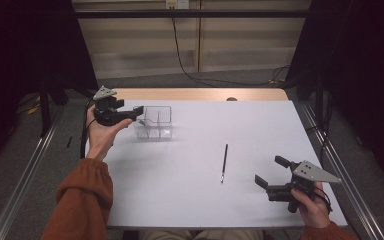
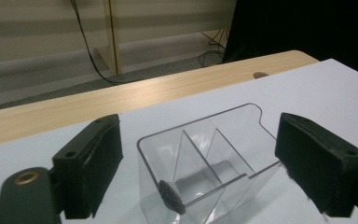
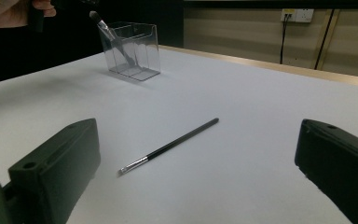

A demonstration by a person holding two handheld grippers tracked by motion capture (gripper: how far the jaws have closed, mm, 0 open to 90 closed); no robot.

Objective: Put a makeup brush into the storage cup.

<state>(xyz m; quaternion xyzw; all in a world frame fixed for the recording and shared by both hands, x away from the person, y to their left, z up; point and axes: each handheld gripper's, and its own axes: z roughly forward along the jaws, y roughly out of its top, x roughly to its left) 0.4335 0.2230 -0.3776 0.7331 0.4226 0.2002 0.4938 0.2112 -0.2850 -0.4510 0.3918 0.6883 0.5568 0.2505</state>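
- Clear plastic organizer (image 1: 155, 122) at the far left of the white table top (image 1: 240, 200) — boxy, thin-walled, split by see-through dividers into several compartments, with a notched rim.
- Inside one compartment, a makeup brush (image 3: 109, 35) leaning tilted, dark bristle head up above the rim; seen again at the near wall in the left gripper view (image 2: 171, 197).
- Loose on the table, well apart from the organizer: a second slim brush (image 1: 224, 162) with a black straight handle, a silver ferrule and a small tip, lying flat (image 3: 170, 145).
- Table top matte and smooth; pale wood edge (image 2: 121, 95) along the far side.
- Left gripper (image 1: 139, 111) held beside the organizer's upper left rim, jaws spread wide to either side of it in its own view, gripping nothing; contact with the box not discernible.
- Right gripper (image 1: 272, 171) low at the near right, black blocky jaws wide apart — empty, pointed toward the lying brush, clear of it.
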